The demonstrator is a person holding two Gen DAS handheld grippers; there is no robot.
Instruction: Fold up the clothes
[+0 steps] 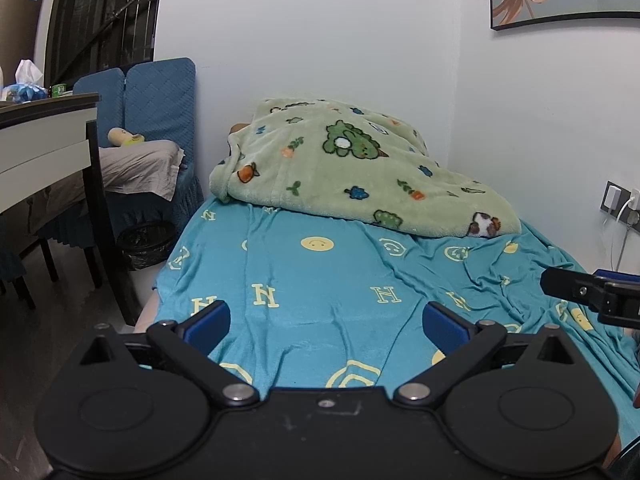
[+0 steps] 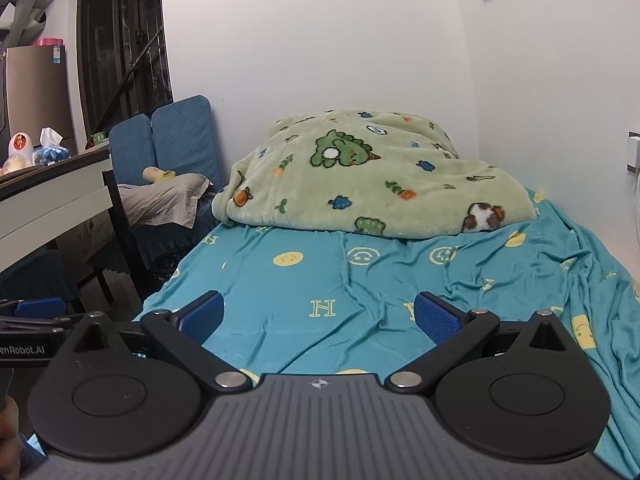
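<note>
Left gripper (image 1: 326,322): jaws spread wide, nothing between them, held above the near end of the bed. Right gripper (image 2: 318,318): same, wide and empty, alongside. Below both lies a teal cloth (image 1: 320,272) printed with H letters and smiley faces, spread flat, rumpled toward the right edge. Probably thin, light, limp, a bit slick; best pinched at a corner or hem. Beyond it, a thick green fleece blanket (image 1: 352,168), bunched against the wall.
</note>
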